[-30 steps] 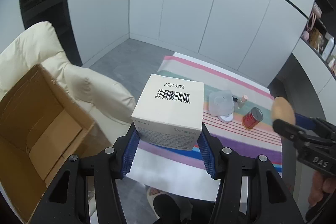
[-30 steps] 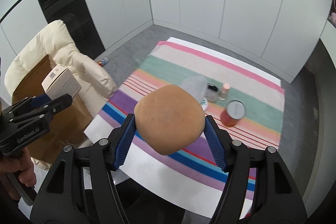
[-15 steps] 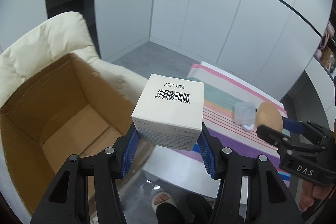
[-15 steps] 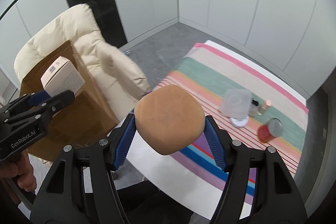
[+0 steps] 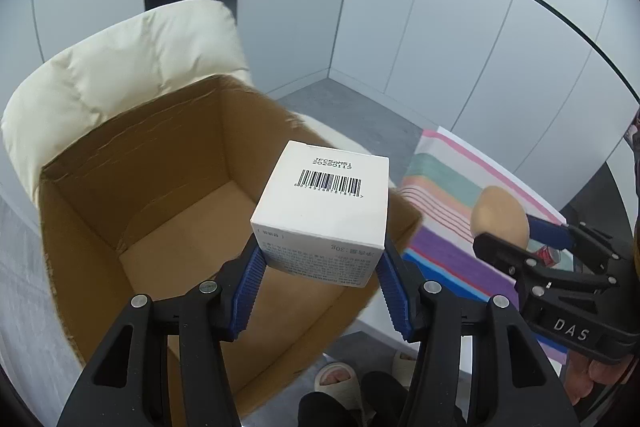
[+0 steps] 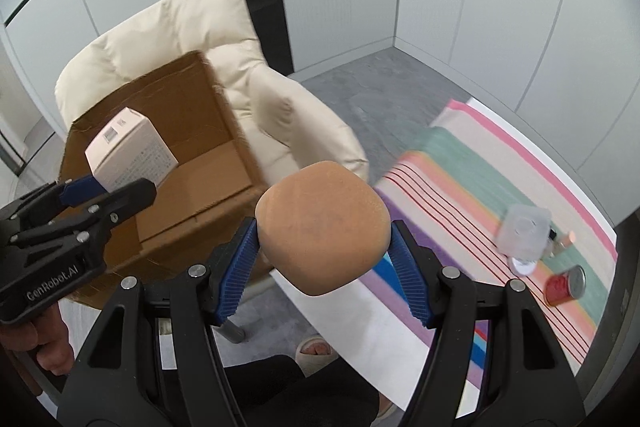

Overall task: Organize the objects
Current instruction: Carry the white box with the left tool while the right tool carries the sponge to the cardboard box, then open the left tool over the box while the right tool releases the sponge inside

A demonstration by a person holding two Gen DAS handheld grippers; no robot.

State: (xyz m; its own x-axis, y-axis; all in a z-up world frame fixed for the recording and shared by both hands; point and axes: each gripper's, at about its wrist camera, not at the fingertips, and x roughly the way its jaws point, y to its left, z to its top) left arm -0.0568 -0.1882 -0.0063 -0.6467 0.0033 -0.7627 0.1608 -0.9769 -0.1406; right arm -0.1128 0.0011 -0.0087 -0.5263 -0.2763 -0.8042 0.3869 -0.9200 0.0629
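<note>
Cardboard box (image 5: 132,187) sits open on cream armchair (image 6: 256,75). Left gripper (image 5: 320,267) clamps white barcode carton (image 5: 324,203) over it. Right gripper (image 6: 324,255) clamps brown bun (image 6: 320,223).

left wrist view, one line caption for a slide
Left tool carries a white barcoded box over an open cardboard box on a cream chair.

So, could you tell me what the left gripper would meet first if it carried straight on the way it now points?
Probably the inside of the open cardboard box: the left gripper, shut on the white carton, aims into it, though depth is unclear.
</note>
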